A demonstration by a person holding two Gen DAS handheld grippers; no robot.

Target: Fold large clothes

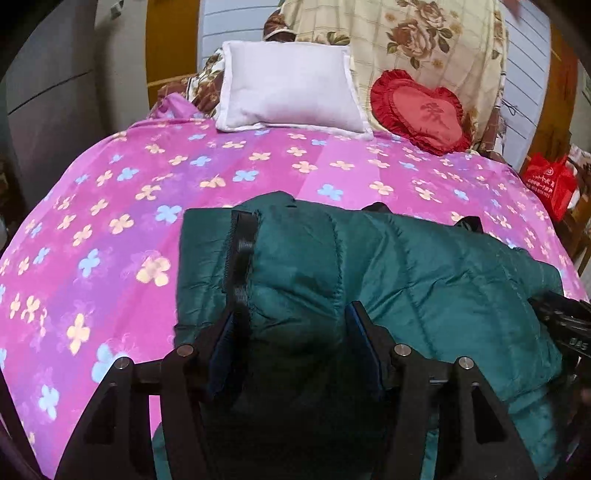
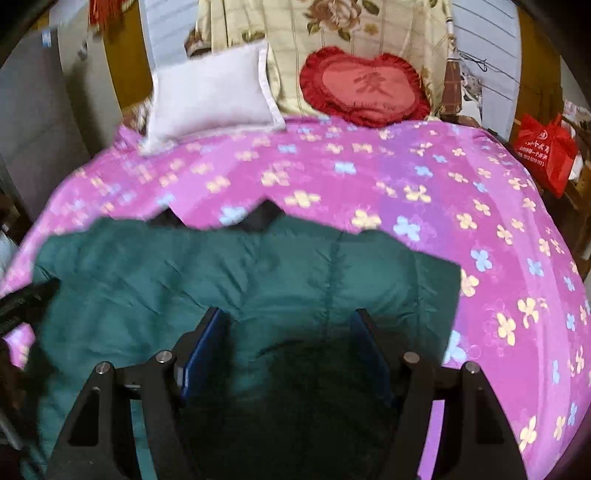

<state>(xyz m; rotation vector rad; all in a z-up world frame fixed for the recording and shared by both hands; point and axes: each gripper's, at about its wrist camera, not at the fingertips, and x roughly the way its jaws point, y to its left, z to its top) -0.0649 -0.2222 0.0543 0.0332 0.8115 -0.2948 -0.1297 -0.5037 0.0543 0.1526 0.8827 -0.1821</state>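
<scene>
Across the upper half of both views the bed (image 1: 110,206) lies under a pink flowered cover, broad and bare between the pillows and the coat. A white pillow (image 1: 288,92) and a red heart cushion (image 1: 421,110) sit along the top edge against a floral quilt (image 1: 406,33). At the right edge of each view the bed drops away beside a red bag (image 1: 550,181); at the left edge a grey wall stands close.

Lower centre in the left wrist view, the green padded coat (image 1: 424,266) is heaped on the near part of the bed, with flowered cover open to its left and above it. The left claw (image 1: 291,325) has a thick fold of the coat bulging up between its blue pads (image 1: 221,343), the black zipper strip running just inside the left pad; both pads press the fabric, so it is clenched on the coat. At the right edge of that view part of the other tool shows beside the coat.

Lower centre in the right wrist view, which is blurred, the coat (image 2: 184,266) spreads flatter. The right claw (image 2: 288,332) stands with its fingers (image 2: 207,339) spread wide over the coat's surface; I cannot tell whether any fabric is caught between them.
</scene>
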